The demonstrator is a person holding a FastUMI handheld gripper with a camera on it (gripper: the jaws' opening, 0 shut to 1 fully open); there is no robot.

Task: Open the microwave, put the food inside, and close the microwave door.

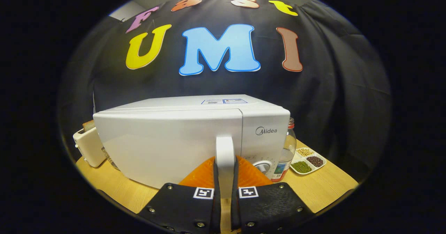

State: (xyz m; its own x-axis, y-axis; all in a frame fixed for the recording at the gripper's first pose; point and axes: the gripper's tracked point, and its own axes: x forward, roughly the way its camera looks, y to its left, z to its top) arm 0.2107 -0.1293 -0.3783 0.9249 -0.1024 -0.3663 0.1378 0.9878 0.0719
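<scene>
The tongs (225,178) are clamped on the handle (225,154) of the microwave (181,140), whose door (167,147) is shut. The microwave stands on the bench (320,188). Left of it sits a toaster (89,145); right of it a jar (287,150), then a tray (308,161) of beans.

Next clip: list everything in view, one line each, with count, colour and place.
microwave: one, white, on the table, door shut
handle: one, white, upright on the door, between the claw's fingers
toaster: one, cream, left of the microwave
jar: one, clear with red lid, right of the microwave
tray: one, white, three compartments of beans, right of the jar
table: one, light wood
claw: one, fingers pressing on the handle from both sides
</scene>
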